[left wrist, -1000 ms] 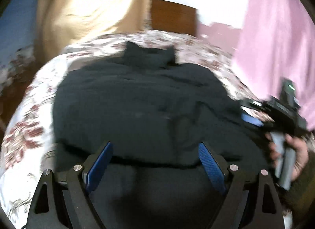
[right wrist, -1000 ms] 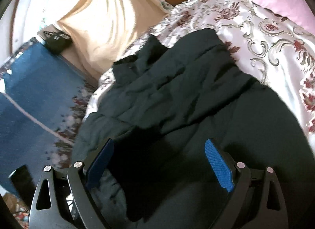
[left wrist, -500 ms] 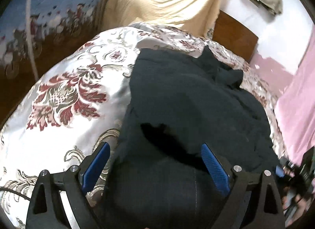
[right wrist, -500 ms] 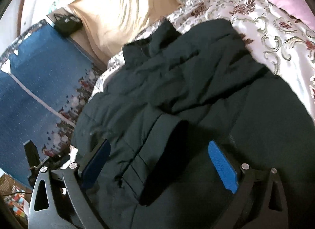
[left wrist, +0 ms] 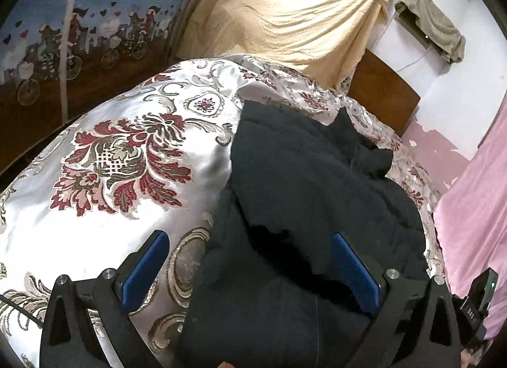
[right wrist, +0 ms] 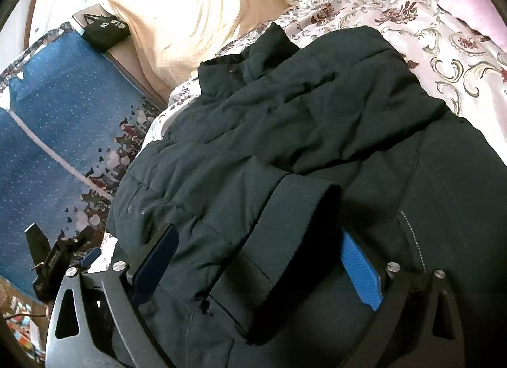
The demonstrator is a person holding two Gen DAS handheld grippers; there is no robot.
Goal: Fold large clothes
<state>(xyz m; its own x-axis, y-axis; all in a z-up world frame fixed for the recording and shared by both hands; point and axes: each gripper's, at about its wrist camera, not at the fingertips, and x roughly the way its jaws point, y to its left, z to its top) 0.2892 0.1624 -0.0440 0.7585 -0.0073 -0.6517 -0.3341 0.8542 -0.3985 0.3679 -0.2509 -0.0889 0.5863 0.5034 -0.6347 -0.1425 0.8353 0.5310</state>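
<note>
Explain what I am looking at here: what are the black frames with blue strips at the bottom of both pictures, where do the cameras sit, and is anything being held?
No robot: a person carries a two-finger tool in each hand, each with a wide-angle camera looking along its fingers. The black frames are those fingers; the blue strips are grip pads. One picture comes from the left tool, the other from the right tool. Both look down on a dark padded jacket, sleeves folded across its body, lying on a shiny floral bedspread. The left tool's jaws have just been opening and stand wide apart over the jacket's edge. The right tool also stands open, over a folded sleeve cuff. Neither holds anything.
</note>
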